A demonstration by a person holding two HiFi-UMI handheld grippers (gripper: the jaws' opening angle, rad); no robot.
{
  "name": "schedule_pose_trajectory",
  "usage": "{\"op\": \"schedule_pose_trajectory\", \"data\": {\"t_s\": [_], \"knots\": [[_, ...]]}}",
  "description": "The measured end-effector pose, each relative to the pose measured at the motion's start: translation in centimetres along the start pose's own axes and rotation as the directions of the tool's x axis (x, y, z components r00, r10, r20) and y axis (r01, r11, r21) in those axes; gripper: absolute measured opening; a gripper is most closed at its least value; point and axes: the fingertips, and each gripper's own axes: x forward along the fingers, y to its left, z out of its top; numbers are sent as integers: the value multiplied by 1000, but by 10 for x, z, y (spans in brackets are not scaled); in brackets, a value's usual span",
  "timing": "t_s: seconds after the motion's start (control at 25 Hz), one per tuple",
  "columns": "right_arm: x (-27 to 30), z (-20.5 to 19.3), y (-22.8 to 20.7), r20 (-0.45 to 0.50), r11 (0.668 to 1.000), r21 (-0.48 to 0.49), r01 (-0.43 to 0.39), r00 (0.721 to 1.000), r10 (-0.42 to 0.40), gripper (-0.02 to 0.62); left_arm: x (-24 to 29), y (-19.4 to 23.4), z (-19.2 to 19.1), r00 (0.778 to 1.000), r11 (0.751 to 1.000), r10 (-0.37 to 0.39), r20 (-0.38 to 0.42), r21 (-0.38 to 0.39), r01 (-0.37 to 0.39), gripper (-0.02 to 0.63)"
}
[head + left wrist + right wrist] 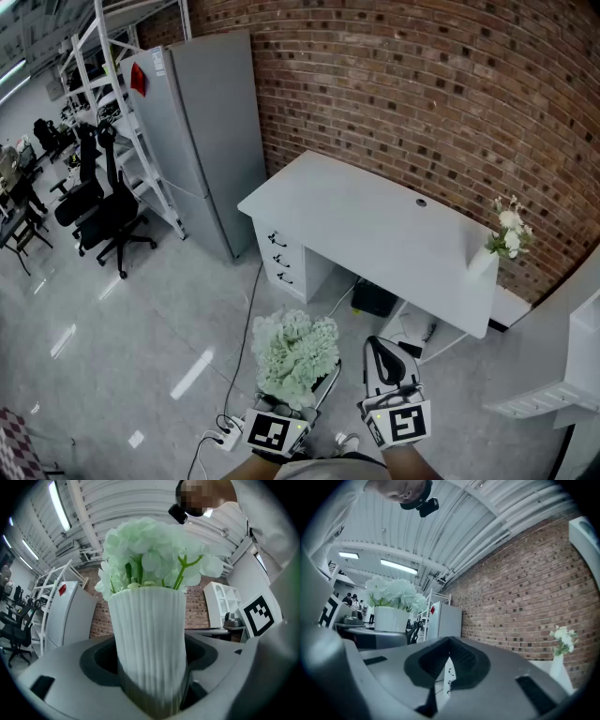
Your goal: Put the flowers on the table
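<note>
A bunch of pale green flowers (296, 353) stands in a ribbed white vase (150, 639), held low in front of me over the floor. My left gripper (286, 405) is shut on the vase, its jaws pressing the lower body (152, 686). In the left gripper view the blooms (150, 550) fill the top. The white table (375, 225) stands ahead against the brick wall. My right gripper (380, 349) hangs beside the vase, shut with nothing in it (447, 667). In the right gripper view the held flowers (393, 592) show at the left.
A second white vase with white flowers (504, 242) stands at the table's right end. A grey fridge (202, 131), a metal rack and black office chairs (103, 211) stand at left. Cables and a power strip (225, 433) lie by my feet. A white shelf unit (562, 394) stands at right.
</note>
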Motion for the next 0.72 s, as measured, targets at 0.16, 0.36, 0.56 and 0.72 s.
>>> {"op": "schedule_pose_trajectory", "data": {"t_s": [0.16,0.36,0.56,0.72], "knots": [[-1,0,-2,-6,1000,1,-2,1000,2,17,1,-2,1,1000,1000,1,2,2,-1,387],[-3,0,-5,-7,1000,3,0,1000,0,17,4,-6,0,1000,1000,-4,0,-1,4,387],[-10,4,-8,17,1000,19,-1,1000,1,17,5,-12,0,1000,1000,-7,3,0,7,387],[-17,2,-13,10,1000,15,-8,1000,8,17,10,-22,0,1000,1000,-6,4,4,6,387]]}}
